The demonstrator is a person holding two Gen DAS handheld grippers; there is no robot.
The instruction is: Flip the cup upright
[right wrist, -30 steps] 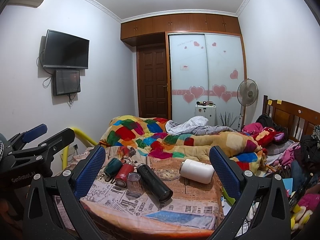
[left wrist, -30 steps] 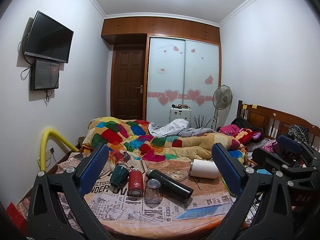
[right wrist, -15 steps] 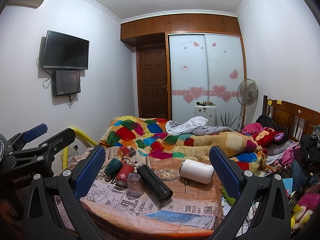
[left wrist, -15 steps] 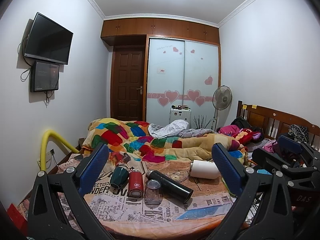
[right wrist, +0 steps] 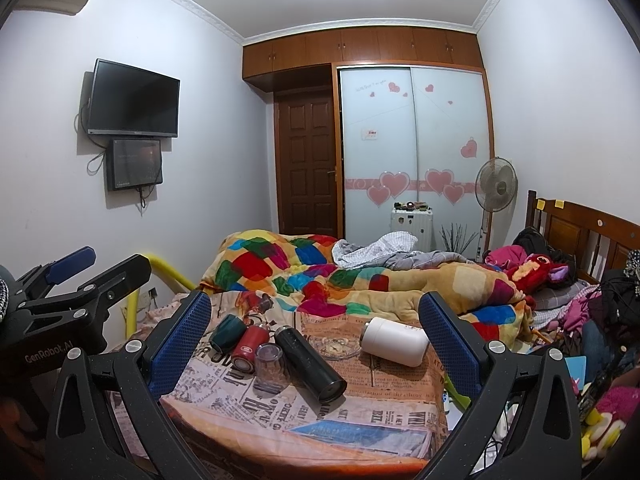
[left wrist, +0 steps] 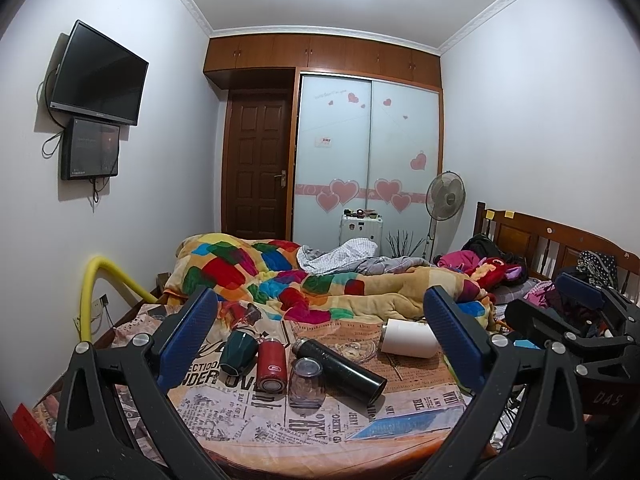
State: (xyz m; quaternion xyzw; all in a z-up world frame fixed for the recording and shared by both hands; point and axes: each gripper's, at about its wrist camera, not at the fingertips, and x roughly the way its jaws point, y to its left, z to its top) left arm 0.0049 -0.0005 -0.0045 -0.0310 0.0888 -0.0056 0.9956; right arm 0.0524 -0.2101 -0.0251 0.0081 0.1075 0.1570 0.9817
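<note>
1. Left wrist view: my left gripper (left wrist: 320, 340) hangs above the table's near edge, jaws wide apart, nothing between them.
2. Right wrist view: my right gripper (right wrist: 316, 338) is likewise spread wide and holds nothing.
3. Clear glass cup (left wrist: 306, 382) stands mouth-down near the middle of the newspaper-print table (left wrist: 256, 420), touching the black flask (left wrist: 340, 370) lying on its right.
4. Red bottle (left wrist: 272, 370) lies just left of the cup; green mug (left wrist: 239, 352) tilts beside it.
5. White tumbler (left wrist: 408, 342) lies toward the far right edge.
</note>
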